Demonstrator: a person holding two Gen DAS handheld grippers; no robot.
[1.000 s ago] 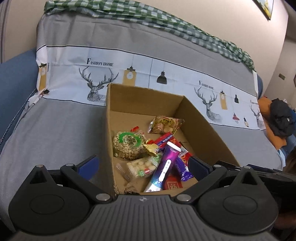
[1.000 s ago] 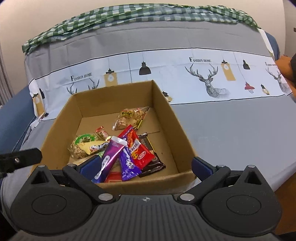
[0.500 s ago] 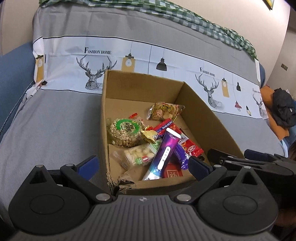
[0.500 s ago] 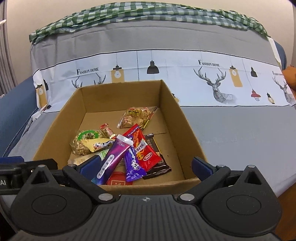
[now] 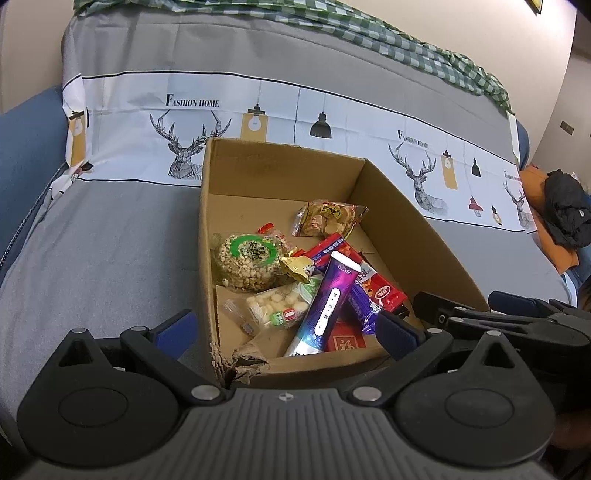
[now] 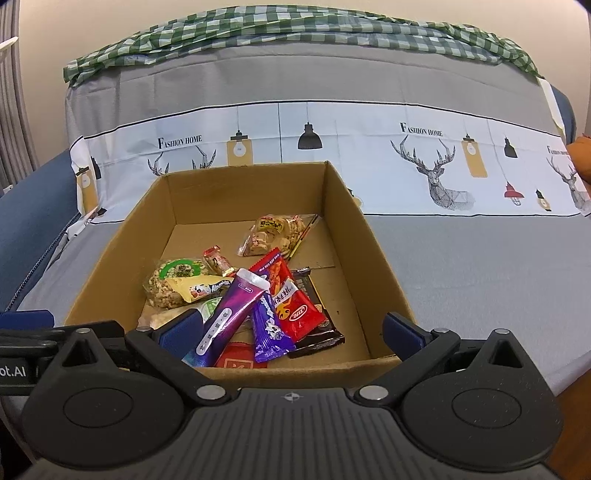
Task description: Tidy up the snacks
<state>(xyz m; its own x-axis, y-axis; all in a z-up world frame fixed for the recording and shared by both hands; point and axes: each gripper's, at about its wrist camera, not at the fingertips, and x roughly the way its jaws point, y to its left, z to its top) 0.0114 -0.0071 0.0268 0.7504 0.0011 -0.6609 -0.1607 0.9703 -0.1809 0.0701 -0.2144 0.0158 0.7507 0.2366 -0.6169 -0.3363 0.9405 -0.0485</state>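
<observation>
An open cardboard box [image 5: 413,229] [image 6: 351,221] sits on a grey sofa seat and holds several snack packets. Among them are a purple stick pack [image 5: 327,302] [image 6: 229,314], a red packet [image 5: 373,284] [image 6: 291,299], a round puffed-grain cake with a green label [image 5: 249,260] [image 6: 173,277], a clear bag of biscuits [image 5: 327,218] [image 6: 275,229] and a bag of white balls [image 5: 279,306]. My left gripper [image 5: 288,332] is open and empty, straddling the box's torn near-left corner. My right gripper [image 6: 291,332] is open and empty at the box's near wall; it also shows in the left wrist view [image 5: 517,317].
The sofa cover [image 6: 461,266] is grey with a white deer-print band; a green checked cloth [image 6: 295,26] lies on the backrest. A black garment on an orange cushion [image 5: 565,218] lies at the far right. A blue armrest [image 5: 26,147] is at the left.
Both grippers have moved a little closer to the box and tilted down, so the box sits larger and more centred. The snacks have not moved. Both grippers stay open.
</observation>
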